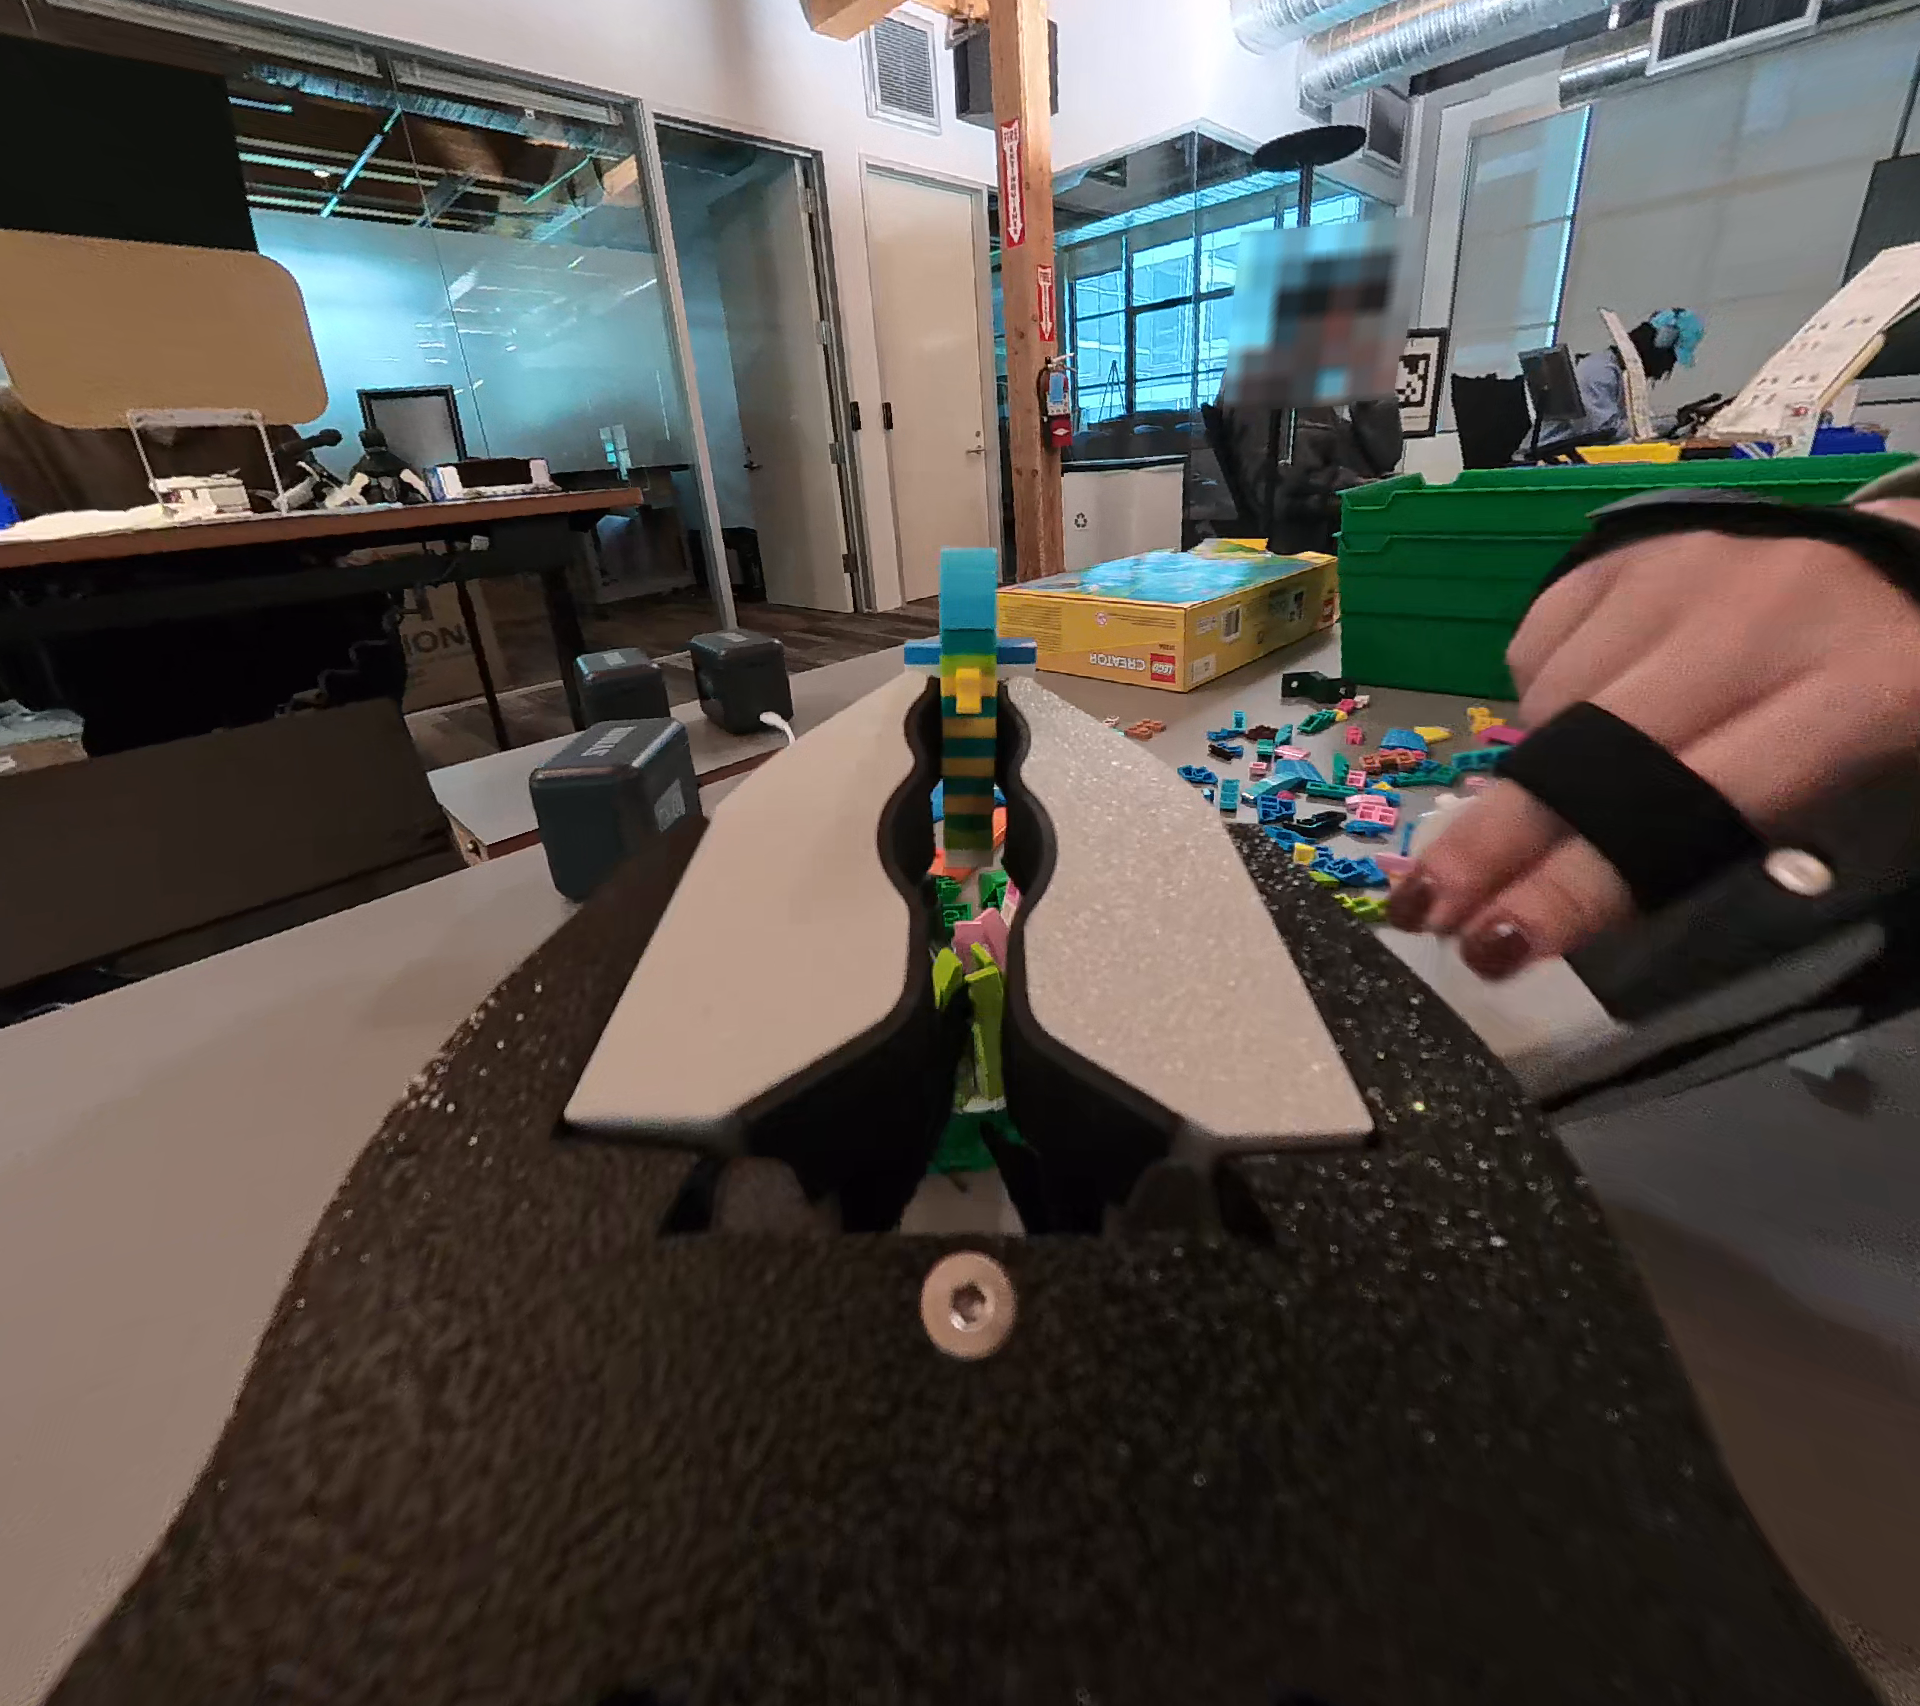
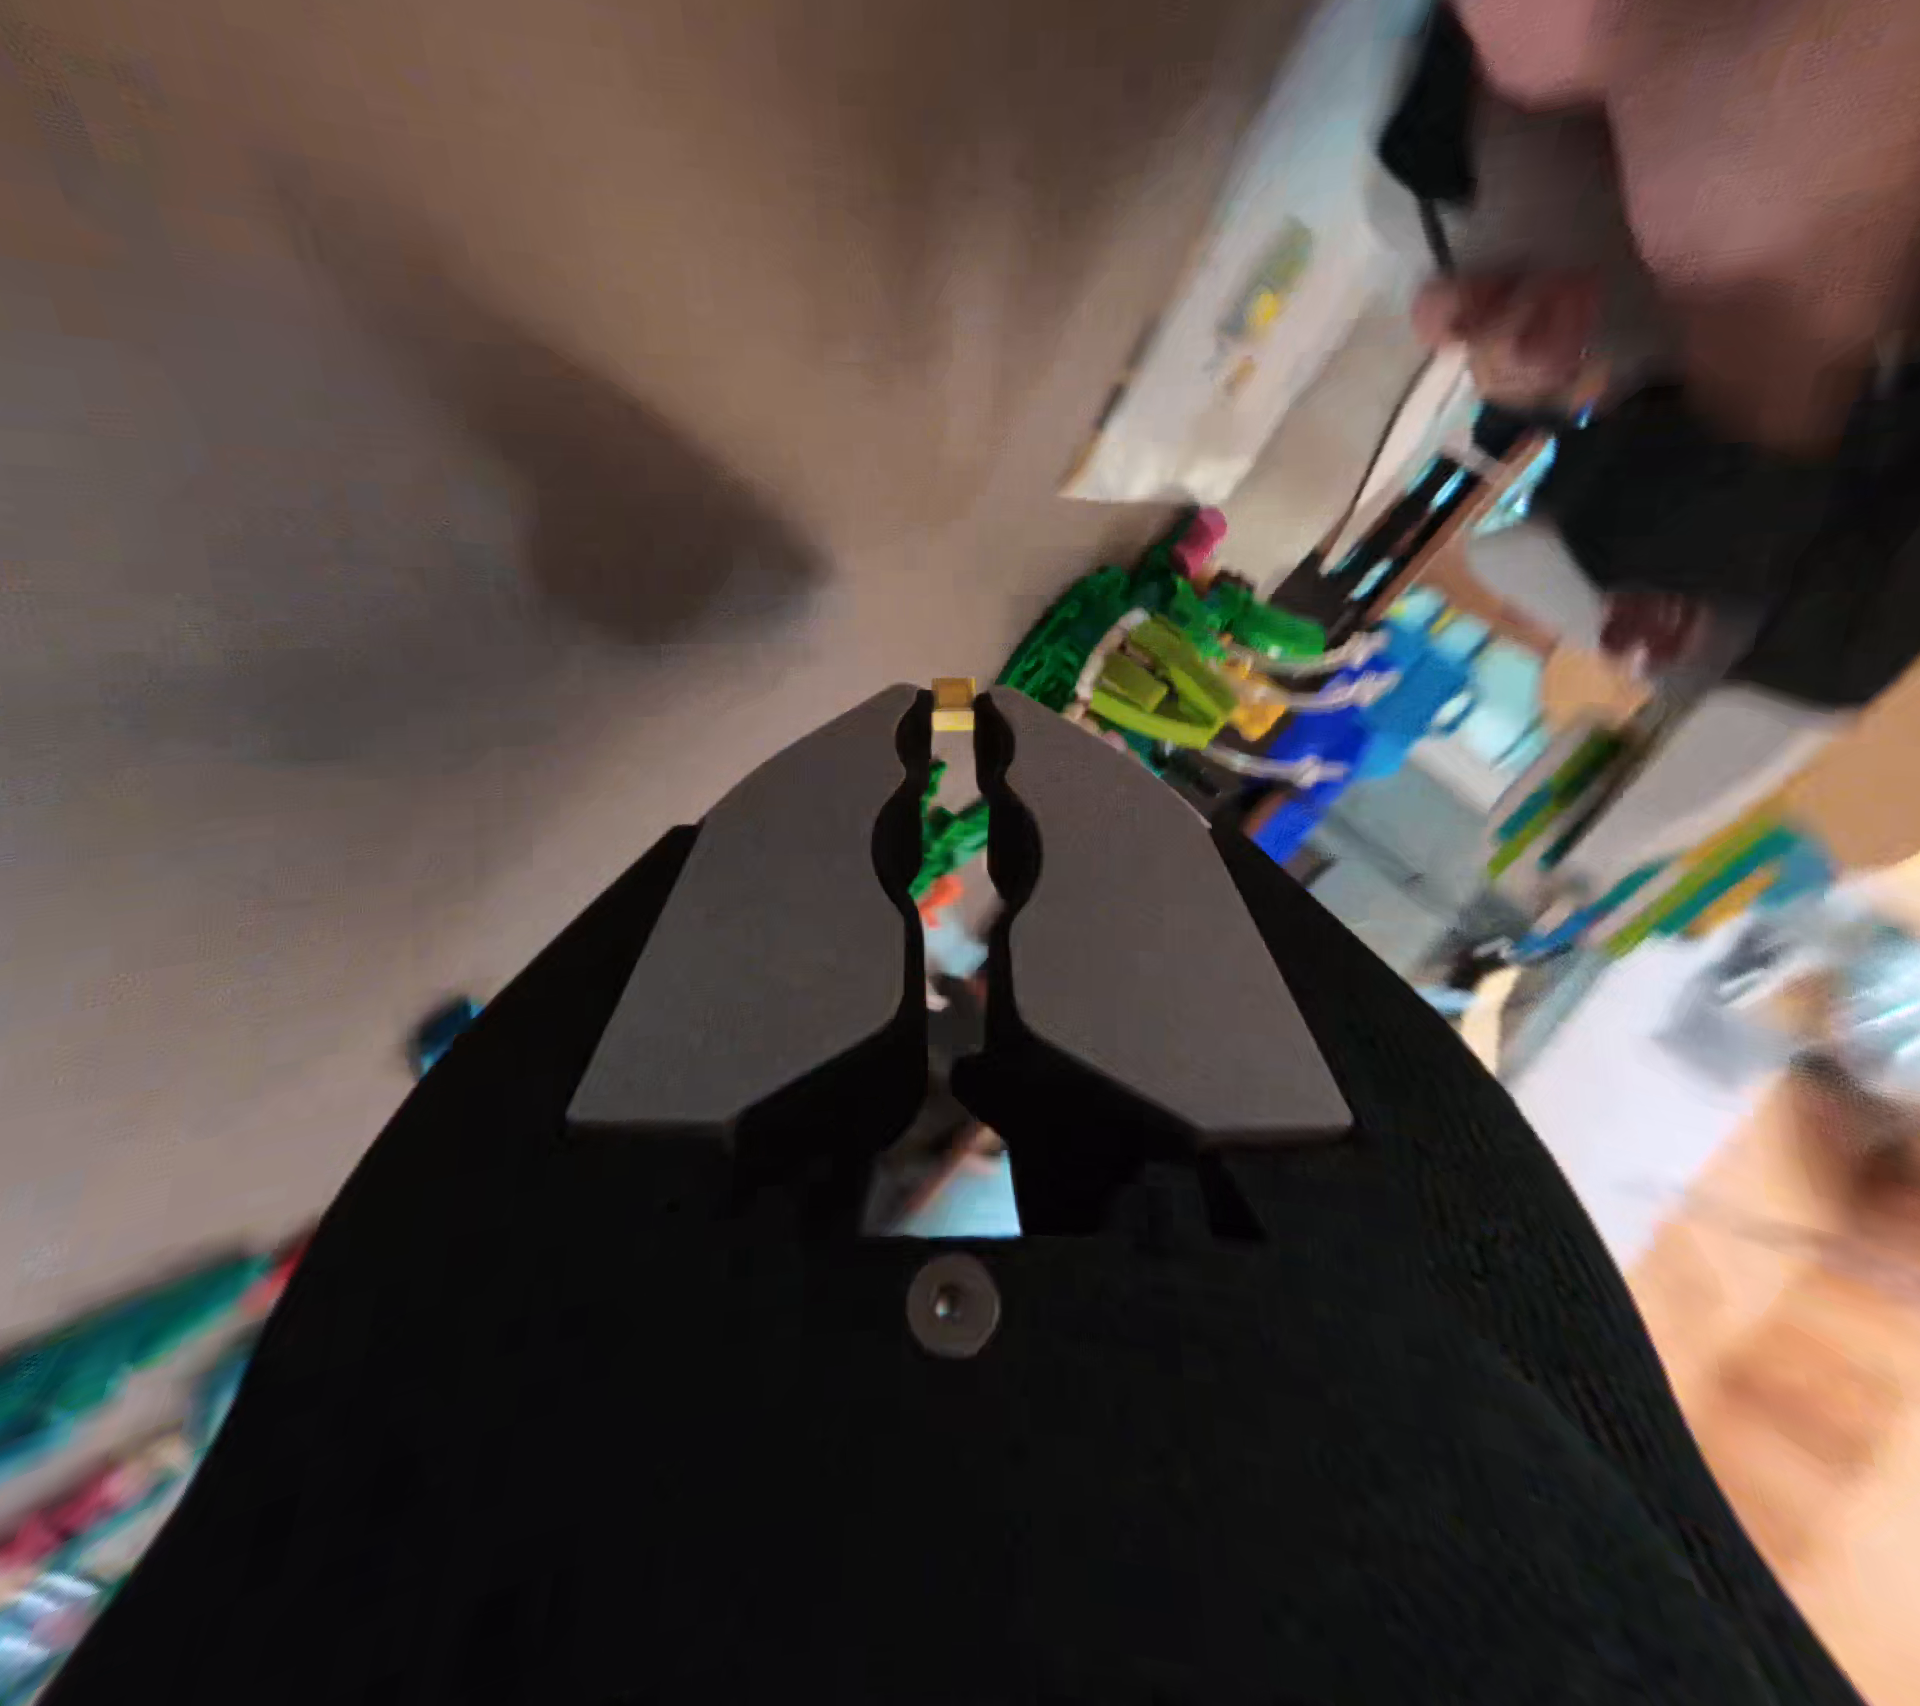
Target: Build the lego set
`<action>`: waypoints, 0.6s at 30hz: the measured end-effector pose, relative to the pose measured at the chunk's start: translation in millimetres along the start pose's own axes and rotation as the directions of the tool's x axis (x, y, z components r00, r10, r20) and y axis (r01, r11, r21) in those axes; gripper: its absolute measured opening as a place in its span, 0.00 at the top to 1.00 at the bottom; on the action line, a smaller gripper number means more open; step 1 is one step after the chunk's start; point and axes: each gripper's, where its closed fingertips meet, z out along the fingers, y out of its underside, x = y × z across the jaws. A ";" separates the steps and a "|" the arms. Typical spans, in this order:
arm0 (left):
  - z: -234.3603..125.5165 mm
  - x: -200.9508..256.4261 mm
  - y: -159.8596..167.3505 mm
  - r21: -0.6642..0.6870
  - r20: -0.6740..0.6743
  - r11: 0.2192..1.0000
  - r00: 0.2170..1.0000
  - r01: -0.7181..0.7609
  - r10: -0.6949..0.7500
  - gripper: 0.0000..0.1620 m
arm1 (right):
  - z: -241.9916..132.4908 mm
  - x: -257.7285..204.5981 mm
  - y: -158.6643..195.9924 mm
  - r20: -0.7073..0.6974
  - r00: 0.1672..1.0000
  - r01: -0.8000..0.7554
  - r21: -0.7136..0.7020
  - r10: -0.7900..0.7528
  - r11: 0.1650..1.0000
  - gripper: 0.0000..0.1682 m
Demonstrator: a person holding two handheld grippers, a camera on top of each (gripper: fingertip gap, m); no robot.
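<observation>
In the left wrist view my left gripper (image 1: pixel 966 711) is shut on a tall striped lego column (image 1: pixel 968 747) of green, teal and yellow layers with a light blue top, held upright above the table. Green and pink built parts (image 1: pixel 971 981) show between the fingers lower down. In the right wrist view, which is blurred, my right gripper (image 2: pixel 954 706) is shut on a small yellow lego piece (image 2: pixel 953 703) at its tips. A green leafy lego build (image 2: pixel 1143 648) with lime and blue parts lies just beyond to the right.
Several loose coloured lego pieces (image 1: pixel 1330 783) lie on the grey table (image 1: pixel 208 1137). A yellow lego box (image 1: pixel 1164 607) and stacked green bins (image 1: pixel 1455 576) stand behind. A person's hand (image 1: pixel 1683 721) with a black strap holds the other gripper at the right. Dark cube devices (image 1: pixel 613 799) sit at the left. An instruction sheet (image 2: pixel 1236 326) lies on the table.
</observation>
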 end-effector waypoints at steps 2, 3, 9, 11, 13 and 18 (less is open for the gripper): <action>-0.1 -1.4 -0.1 -0.002 0.005 1.000 1.000 -0.002 0.002 0.95 | -1.8 -6.5 -4.8 0.025 0.981 0.195 0.000 -0.195 0.981 0.96; -0.3 -1.2 -0.9 0.000 0.004 1.000 1.000 -0.007 0.007 0.95 | -2.2 -9.2 -6.1 0.040 0.963 0.265 0.004 -0.265 0.964 0.96; -0.7 4.1 -3.7 0.004 -0.011 0.999 0.999 -0.053 0.053 0.95 | -3.6 -13.6 -19.5 0.019 0.845 0.531 0.079 -0.534 0.843 0.96; -0.7 5.4 -4.3 0.006 -0.015 0.998 0.998 -0.057 0.057 0.95 | -4.3 -13.7 -21.5 0.015 0.826 0.560 0.097 -0.564 0.823 0.96; -0.6 6.2 -4.7 0.008 -0.020 0.999 0.998 -0.054 0.054 0.95 | -5.9 -13.8 -24.2 0.006 0.813 0.578 0.116 -0.582 0.808 0.96; -0.4 6.6 -4.8 0.009 -0.024 0.999 0.999 -0.048 0.048 0.95 | -13.5 -14.2 -35.0 -0.036 0.798 0.598 0.181 -0.602 0.781 0.96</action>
